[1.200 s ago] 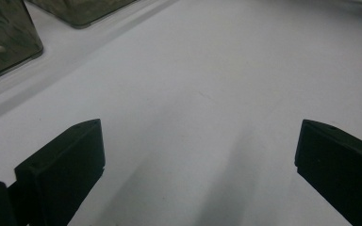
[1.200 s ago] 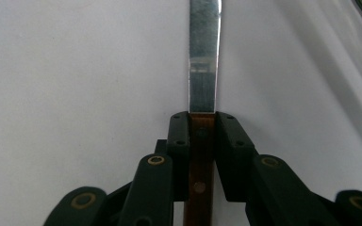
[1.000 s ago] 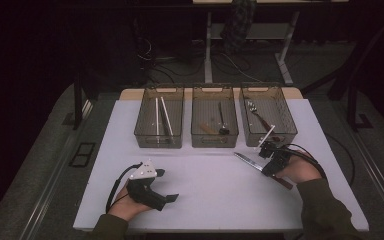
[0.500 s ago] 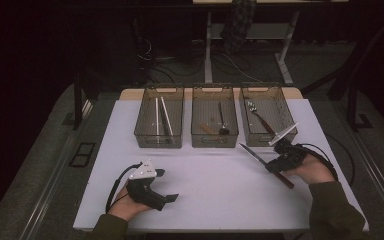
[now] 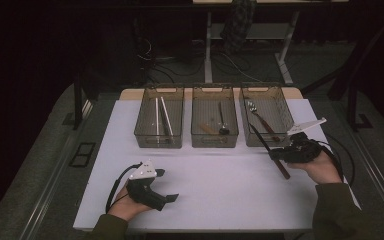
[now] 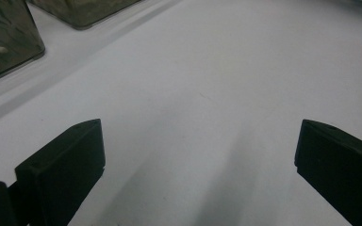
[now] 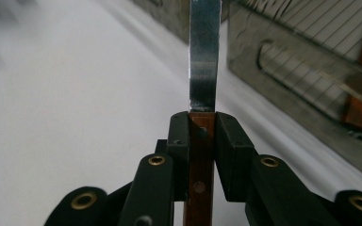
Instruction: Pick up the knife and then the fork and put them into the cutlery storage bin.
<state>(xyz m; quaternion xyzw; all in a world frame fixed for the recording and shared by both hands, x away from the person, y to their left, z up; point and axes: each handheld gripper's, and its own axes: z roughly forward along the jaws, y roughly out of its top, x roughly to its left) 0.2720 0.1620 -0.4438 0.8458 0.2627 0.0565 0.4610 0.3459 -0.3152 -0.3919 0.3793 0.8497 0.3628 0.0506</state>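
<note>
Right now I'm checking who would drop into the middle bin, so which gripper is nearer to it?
Right. The right gripper, clamped on the knife, sits just right of the middle bin; the left gripper rests open at the table's near edge.

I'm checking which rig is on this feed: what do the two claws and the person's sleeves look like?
Both claws are black. The left claw carries a pale grey three-cornered plate on top and trails a black cable looping beside the wrist. The right claw has the same grey plate and a black cable. In the right gripper view its linkage shows brass-coloured rivets. The sleeves are dark olive green.
</note>
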